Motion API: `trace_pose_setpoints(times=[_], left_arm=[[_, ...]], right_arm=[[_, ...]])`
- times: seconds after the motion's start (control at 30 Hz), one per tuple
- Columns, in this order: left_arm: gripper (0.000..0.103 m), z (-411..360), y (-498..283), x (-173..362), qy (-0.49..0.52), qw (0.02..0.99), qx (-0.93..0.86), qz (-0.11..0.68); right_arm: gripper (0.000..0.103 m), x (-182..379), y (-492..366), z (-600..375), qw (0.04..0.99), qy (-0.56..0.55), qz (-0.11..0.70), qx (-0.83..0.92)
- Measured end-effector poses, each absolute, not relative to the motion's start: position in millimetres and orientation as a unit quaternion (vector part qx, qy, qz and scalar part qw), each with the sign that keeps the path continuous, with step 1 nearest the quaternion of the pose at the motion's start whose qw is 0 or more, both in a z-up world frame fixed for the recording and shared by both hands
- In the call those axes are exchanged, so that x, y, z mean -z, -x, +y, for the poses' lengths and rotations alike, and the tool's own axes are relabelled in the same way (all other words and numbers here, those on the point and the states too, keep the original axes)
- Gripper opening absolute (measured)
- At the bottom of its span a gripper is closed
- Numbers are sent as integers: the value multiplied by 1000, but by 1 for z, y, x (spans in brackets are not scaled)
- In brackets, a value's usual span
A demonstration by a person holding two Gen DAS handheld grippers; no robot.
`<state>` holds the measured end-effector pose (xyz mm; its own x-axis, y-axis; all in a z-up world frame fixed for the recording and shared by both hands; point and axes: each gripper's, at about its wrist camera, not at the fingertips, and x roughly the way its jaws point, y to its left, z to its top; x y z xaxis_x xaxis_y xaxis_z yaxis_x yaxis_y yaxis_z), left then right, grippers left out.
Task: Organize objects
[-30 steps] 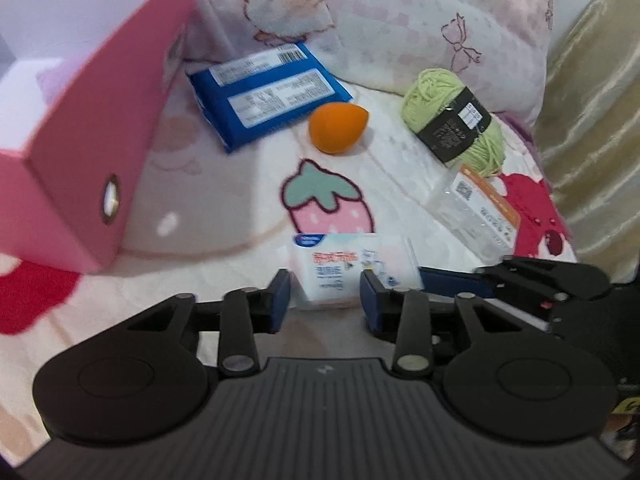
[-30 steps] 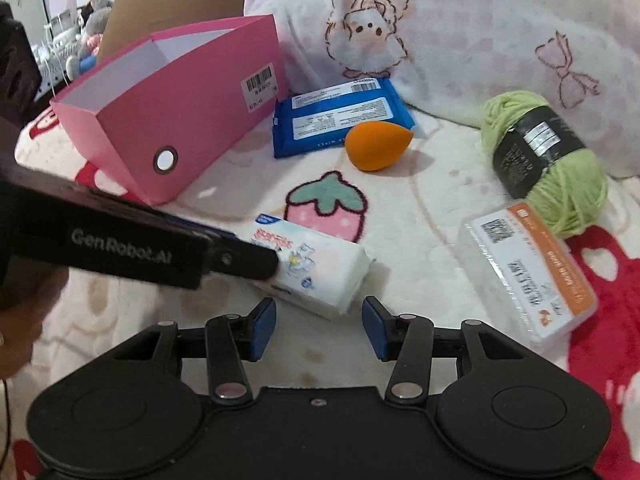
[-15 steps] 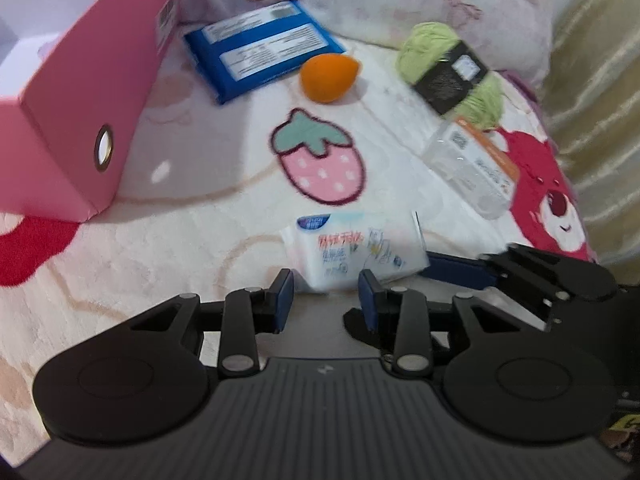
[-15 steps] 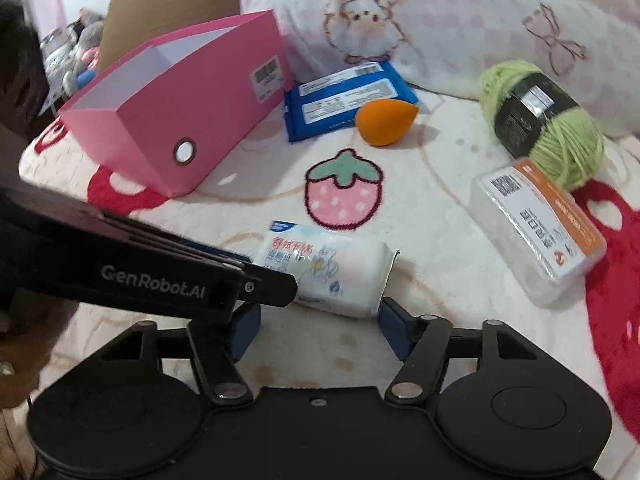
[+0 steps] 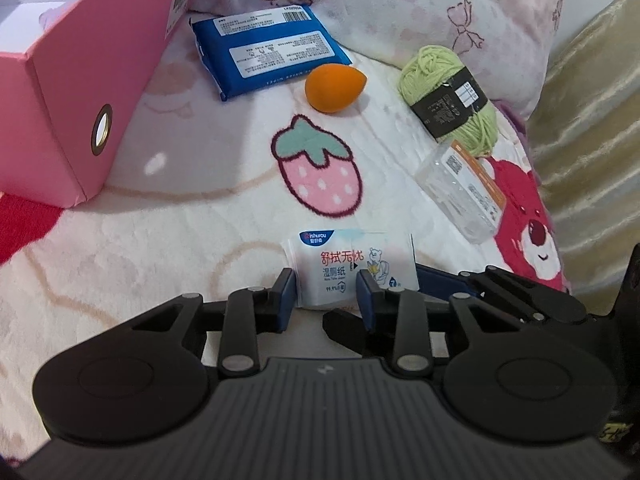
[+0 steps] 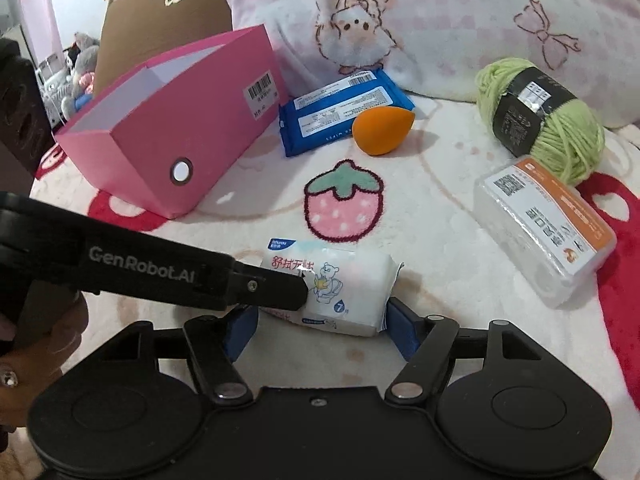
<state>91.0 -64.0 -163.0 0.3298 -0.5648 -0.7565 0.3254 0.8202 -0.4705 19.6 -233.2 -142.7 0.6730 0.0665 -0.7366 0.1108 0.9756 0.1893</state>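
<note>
At the left of the frame our left tool [image 6: 280,292] is closing on one end of the small white wet-wipe packet [image 6: 340,288] at lower centre, while our right tool [image 6: 316,326], opening, straddles it untouching, so the soft packet could slip free.

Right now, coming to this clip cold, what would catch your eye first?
Front and centre, both grippers meet on one white wet-wipe pack lying on the strawberry-print blanket: the left gripper is closing on its end, the right gripper is opening with its jaws either side of the pack. At the back left stands an open pink box, and to the right of it lie a blue pack, an orange sponge and green yarn.
</note>
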Motion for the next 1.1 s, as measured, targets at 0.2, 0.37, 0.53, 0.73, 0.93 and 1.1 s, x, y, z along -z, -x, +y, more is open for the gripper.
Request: trace_pose_setpoints(times=[0.2,0.37,0.53,0.73,0.93,1.1], left_arm=[[31,-71,-77,147,102,798,282,523],[32,-72,-65,131,74,805,279,519],[32,-65,-54,113,53,808,276,518],[32,-51,-42,95,54,806,274,522],[32,-43,-29,75,38,811,270,518],[32,-35,-25,56,24,811,266,521]], right_arm=[[77,134,-12,-233,899,-120,421,11],[78,123,-5,-221,904,-106,413,9],[78,108,1,-207,907,-92,411,2],[78,93,7,-188,905,-73,419,-1],[78,77,10,-173,905,-64,420,-5],[78,59,10,-159,906,-47,421,-14]])
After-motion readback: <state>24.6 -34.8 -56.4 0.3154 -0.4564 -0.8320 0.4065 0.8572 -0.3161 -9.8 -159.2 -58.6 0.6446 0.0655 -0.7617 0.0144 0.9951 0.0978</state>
